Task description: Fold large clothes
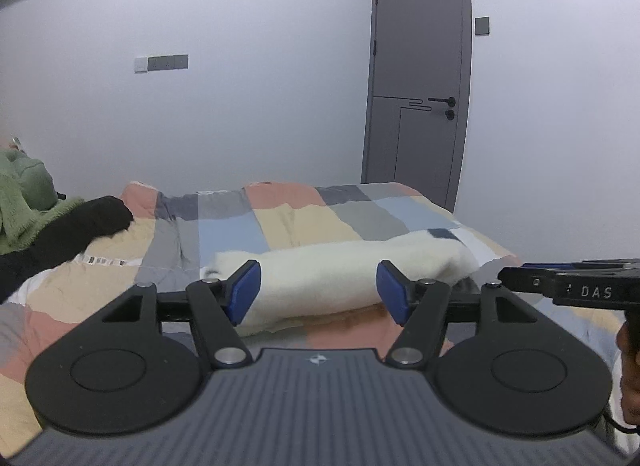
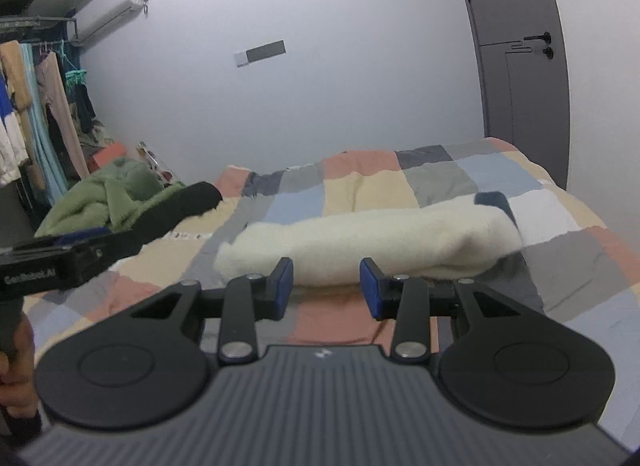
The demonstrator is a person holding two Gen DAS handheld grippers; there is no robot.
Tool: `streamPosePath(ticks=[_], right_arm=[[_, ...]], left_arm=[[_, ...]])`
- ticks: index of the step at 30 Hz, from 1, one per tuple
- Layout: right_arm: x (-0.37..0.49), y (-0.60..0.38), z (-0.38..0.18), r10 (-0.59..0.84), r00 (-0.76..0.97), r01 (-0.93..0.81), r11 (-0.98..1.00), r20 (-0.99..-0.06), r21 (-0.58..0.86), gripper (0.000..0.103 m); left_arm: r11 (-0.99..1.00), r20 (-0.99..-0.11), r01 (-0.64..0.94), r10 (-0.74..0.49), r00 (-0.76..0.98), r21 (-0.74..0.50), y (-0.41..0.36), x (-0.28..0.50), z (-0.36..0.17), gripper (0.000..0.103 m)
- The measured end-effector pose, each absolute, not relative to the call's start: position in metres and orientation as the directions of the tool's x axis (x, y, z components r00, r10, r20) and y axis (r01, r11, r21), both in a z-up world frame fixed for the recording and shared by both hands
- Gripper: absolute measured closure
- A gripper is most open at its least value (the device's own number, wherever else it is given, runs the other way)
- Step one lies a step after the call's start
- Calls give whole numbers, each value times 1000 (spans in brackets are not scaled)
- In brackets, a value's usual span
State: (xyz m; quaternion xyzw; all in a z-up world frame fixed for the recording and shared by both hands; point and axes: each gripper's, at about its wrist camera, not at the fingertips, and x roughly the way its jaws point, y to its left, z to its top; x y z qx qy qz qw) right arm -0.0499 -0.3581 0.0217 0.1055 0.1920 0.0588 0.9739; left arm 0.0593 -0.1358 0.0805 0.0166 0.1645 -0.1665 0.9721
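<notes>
a patchwork quilt (image 1: 280, 221) in peach, yellow, grey and blue squares covers the bed. a grey door (image 1: 420, 77) with a black handle stands at two o'clock. a switch panel (image 1: 162, 63) sits on the white wall at eleven o'clock. an air conditioner (image 2: 110, 5) hangs at ten o'clock, above a rack of hanging garments (image 2: 36, 105).

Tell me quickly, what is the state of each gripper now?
Left gripper: open, holding nothing.
Right gripper: open, holding nothing; the folded white garment lies beyond it.
</notes>
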Motion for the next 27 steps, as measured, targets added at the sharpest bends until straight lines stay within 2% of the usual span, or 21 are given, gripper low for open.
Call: streamPosePath(ticks=[9, 20, 23, 27], right_arm=[[-61, -355, 11, 105, 917, -21, 976, -384, 218, 62], [-56, -353, 0, 96, 904, 1, 974, -418, 225, 62], [-55, -351, -1, 86, 902, 4, 978, -424, 207, 62], [-54, -352, 2, 75, 903, 14, 979, -423, 205, 59]], left_arm=[[945, -349, 317, -323, 880, -77, -132, 55, 68, 33], [944, -395, 319, -326, 859, -86, -136, 53, 58, 31], [945, -399, 315, -323, 858, -87, -135, 54, 58, 26], [945, -412, 310, -324, 852, -103, -134, 59, 57, 11]])
